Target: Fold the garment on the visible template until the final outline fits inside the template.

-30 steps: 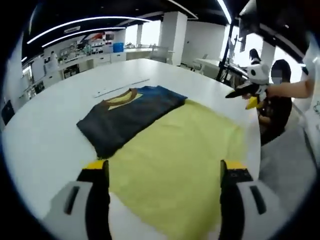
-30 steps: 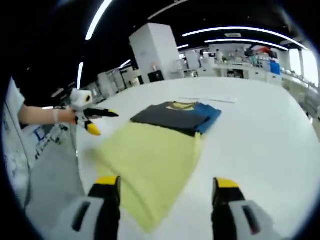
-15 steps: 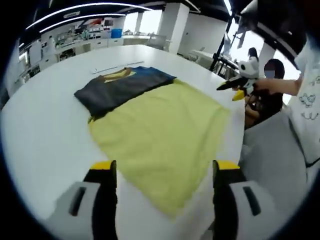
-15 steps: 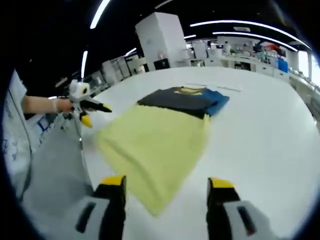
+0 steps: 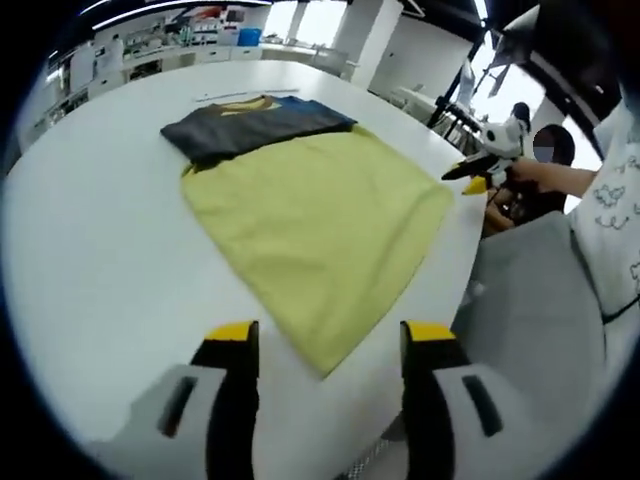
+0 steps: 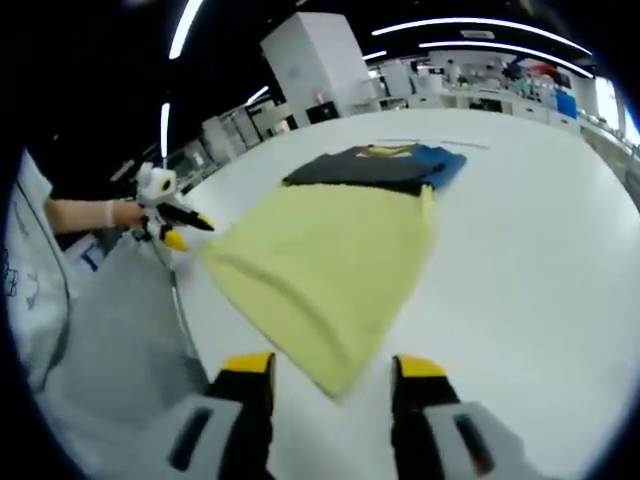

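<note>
White table (image 5: 90, 250) bears folded garment (image 5: 255, 122) touching yellow template (image 5: 320, 215); both claws gape empty, no legible writing.

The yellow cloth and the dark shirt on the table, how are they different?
The yellow cloth is spread out flat in one layer, while the dark shirt is folded into a compact bundle. The yellow cloth covers far more of the table than the dark shirt. The yellow cloth is one plain colour; the dark shirt shows blue and a yellow collar. The dark shirt overlaps the yellow cloth's far edge. Both lie on the white table, untouched by either hand-held gripper.
</note>
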### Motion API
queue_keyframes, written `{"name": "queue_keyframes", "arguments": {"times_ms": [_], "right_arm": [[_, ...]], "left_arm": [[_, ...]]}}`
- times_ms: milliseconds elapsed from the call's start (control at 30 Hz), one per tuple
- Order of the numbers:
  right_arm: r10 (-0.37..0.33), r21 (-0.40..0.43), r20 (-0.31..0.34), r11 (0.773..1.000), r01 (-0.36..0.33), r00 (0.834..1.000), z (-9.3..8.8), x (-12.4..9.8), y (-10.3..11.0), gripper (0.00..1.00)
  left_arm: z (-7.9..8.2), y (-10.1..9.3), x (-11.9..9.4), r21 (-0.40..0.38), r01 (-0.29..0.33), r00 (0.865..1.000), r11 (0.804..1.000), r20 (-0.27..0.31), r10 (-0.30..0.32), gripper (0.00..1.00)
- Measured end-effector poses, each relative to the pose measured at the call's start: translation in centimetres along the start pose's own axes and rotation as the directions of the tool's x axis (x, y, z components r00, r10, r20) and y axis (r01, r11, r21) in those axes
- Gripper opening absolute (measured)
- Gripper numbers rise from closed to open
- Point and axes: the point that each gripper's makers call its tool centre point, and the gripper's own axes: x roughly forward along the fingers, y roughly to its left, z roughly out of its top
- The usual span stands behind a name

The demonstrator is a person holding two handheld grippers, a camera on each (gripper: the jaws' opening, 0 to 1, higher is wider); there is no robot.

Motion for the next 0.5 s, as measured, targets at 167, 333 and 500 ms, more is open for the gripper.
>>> {"name": "queue_keyframes", "arguments": {"times_ms": [167, 333, 500], "right_arm": [[0.004, 0.008, -0.007, 1.000, -0.004, 1.000, -0.2, -0.2, 0.0, 0.38], [0.016, 0.025, -0.022, 1.000, -0.015, 1.000, -0.6, -0.1, 0.3, 0.30], [0.023, 0.043, -0.031, 0.999, -0.022, 0.999, -1.1, 0.2, 0.3, 0.26]], "left_arm": [[-0.6, 0.3, 0.0, -0.024, -0.010, 1.000, 1.000, -0.010, 0.009, 0.42], [-1.8, 1.0, -0.2, -0.092, -0.032, 0.999, 0.995, -0.036, 0.028, 0.33], [-2.3, 1.0, -0.1, -0.115, -0.026, 0.999, 0.993, -0.033, 0.023, 0.26]]}}
